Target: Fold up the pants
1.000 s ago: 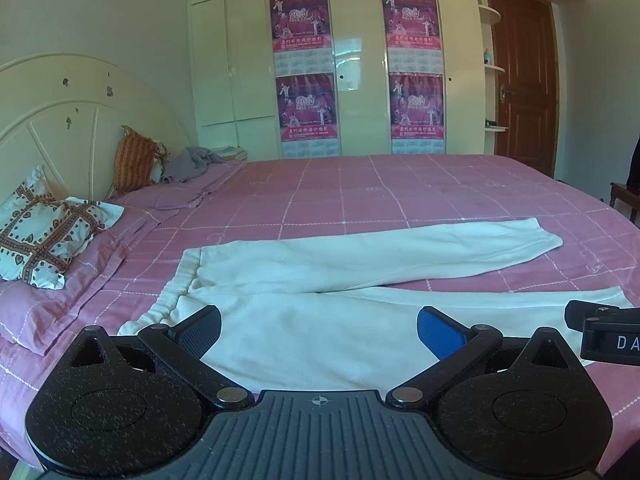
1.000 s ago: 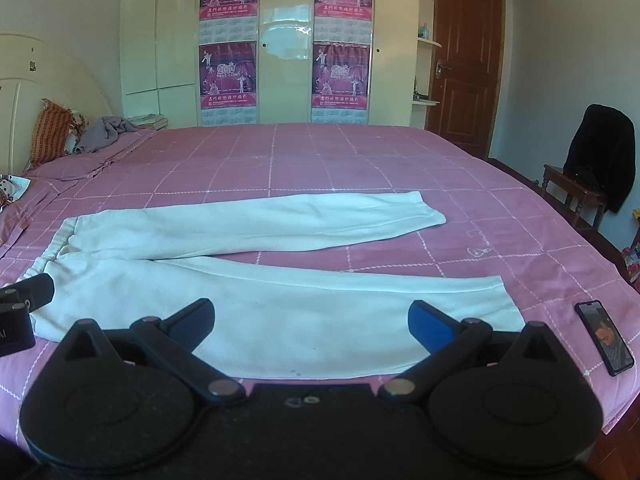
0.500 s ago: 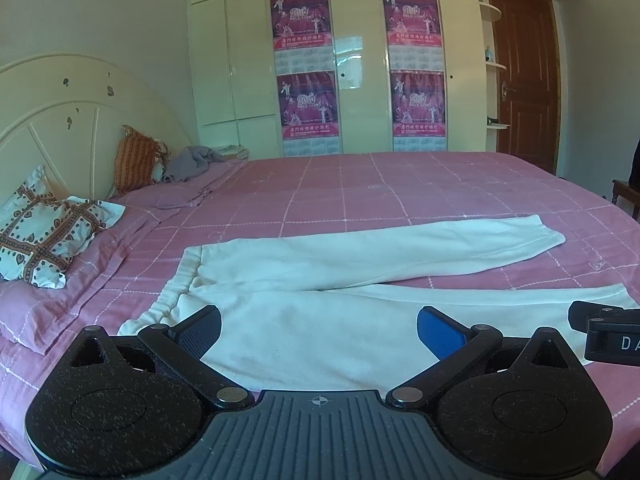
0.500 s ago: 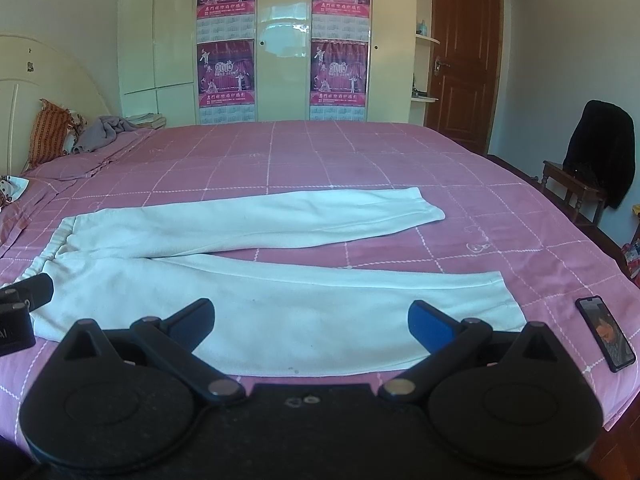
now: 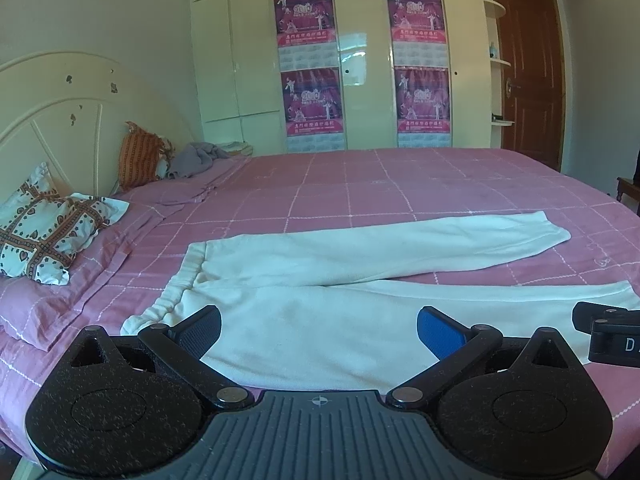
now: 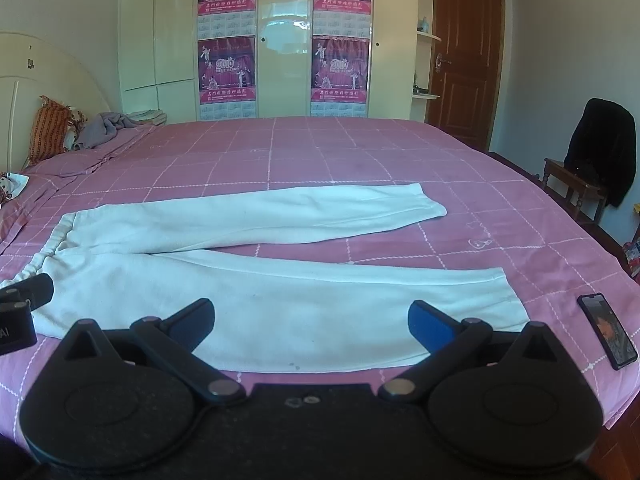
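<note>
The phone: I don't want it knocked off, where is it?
The phone shows in the right wrist view, face up near the bed's right edge, just beyond the near leg cuff of the pants.

**Where things lie around the pants**

You have the pants [image 6: 256, 276] spread flat on the bed [image 6: 360, 152], waistband to your left, legs running to your right. The far leg lies behind the near leg and ends shorter to the right. Right of the near leg's hem, a phone [image 6: 607, 330] lies on the bed, apart from the pants. Left of the waistband rests a pillow [image 5: 44, 236]; behind it, against the headboard [image 5: 60, 120], stands a cushion [image 5: 138, 156]. Beyond the bed, behind the pants, stands the wardrobe [image 6: 280, 40]. Right of the bed is a chair [image 6: 576, 188].
</note>
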A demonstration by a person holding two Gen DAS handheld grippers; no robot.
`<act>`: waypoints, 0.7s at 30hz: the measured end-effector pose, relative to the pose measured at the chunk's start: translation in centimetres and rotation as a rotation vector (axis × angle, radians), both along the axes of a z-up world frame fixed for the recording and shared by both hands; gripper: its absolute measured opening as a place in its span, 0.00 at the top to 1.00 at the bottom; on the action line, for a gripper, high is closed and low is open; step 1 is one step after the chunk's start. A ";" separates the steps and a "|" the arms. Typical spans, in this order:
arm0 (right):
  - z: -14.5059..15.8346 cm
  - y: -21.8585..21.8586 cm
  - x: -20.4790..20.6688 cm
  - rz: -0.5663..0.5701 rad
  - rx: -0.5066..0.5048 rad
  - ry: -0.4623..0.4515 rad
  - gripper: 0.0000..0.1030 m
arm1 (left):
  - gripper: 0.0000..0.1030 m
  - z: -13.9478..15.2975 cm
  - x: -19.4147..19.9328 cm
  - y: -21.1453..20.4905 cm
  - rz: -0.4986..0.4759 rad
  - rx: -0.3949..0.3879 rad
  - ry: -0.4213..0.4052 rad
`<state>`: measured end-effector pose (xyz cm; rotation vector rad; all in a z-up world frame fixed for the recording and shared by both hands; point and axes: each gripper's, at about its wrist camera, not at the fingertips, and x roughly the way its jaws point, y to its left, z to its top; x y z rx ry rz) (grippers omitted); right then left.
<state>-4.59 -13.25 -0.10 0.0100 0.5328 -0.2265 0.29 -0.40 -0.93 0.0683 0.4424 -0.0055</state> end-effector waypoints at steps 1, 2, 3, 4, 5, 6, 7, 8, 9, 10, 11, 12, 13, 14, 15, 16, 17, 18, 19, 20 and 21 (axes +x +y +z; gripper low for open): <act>0.0 0.0 0.0 -0.001 0.000 0.000 0.00 | 0.00 0.0 0.1 0.1 0.000 -0.012 -0.007; 0.0 0.0 0.0 0.000 0.001 0.000 0.00 | 0.00 -0.1 0.0 0.0 0.001 -0.005 -0.004; 0.0 0.0 0.0 0.000 -0.001 0.000 0.00 | 0.00 -0.1 0.1 0.0 0.001 -0.005 -0.006; 0.0 0.0 0.0 0.000 -0.001 0.000 0.00 | 0.00 -0.1 0.1 0.0 0.001 -0.001 -0.010; 0.0 0.0 0.0 0.000 0.000 -0.001 0.00 | 0.00 -0.1 0.0 0.1 0.001 0.004 -0.027; 0.0 0.0 0.0 0.000 0.001 -0.001 0.00 | 0.00 -0.1 0.1 0.1 0.001 0.006 -0.027; 0.0 0.0 0.0 0.000 0.000 -0.001 0.00 | 0.00 -0.2 0.0 0.1 0.001 0.019 -0.034; 0.0 0.0 0.0 -0.001 -0.001 -0.001 0.00 | 0.00 -0.2 0.0 0.2 0.003 0.021 -0.036; 0.0 0.0 0.0 0.000 -0.001 -0.001 0.00 | 0.00 -0.2 0.0 0.1 0.001 0.029 -0.027; 0.0 0.0 0.0 -0.001 0.000 -0.001 0.00 | 0.00 -0.3 0.0 0.1 0.002 0.032 -0.021; 0.0 0.0 0.0 -0.001 0.000 -0.001 0.00 | 0.00 -0.3 0.0 0.1 0.004 0.034 -0.021; 0.0 0.0 0.0 -0.001 -0.001 -0.001 0.00 | 0.00 -0.3 0.0 0.1 0.003 0.034 -0.018; 0.0 0.0 0.0 -0.001 -0.002 -0.001 0.00 | 0.00 -0.3 0.0 0.1 0.003 0.028 -0.015; 0.0 0.0 0.0 -0.002 0.000 -0.001 0.00 | 0.00 -0.3 0.1 0.1 0.003 0.025 -0.008; 0.0 0.0 0.0 -0.002 0.000 -0.001 0.00 | 0.00 -0.3 0.1 0.0 0.003 0.017 -0.008; 0.0 0.1 0.0 -0.002 -0.001 -0.001 0.00 | 0.00 -0.2 0.1 0.0 0.003 0.015 -0.006; 0.0 0.0 0.0 -0.002 -0.001 -0.002 0.00 | 0.00 -0.2 0.1 0.0 0.002 0.015 -0.005; 0.0 0.0 0.0 -0.002 -0.001 -0.002 0.00 | 0.00 -0.2 0.1 0.0 0.001 0.012 -0.011; 0.0 0.0 0.0 -0.002 -0.001 -0.002 0.00 | 0.00 -0.2 0.1 0.0 0.002 0.012 -0.012; 0.0 0.0 0.0 -0.002 -0.001 -0.002 0.00 | 0.00 -0.2 0.2 0.0 0.001 0.009 -0.009; 0.0 0.0 0.0 -0.002 -0.001 -0.002 0.00 | 0.00 -0.1 0.2 0.0 0.001 0.007 -0.011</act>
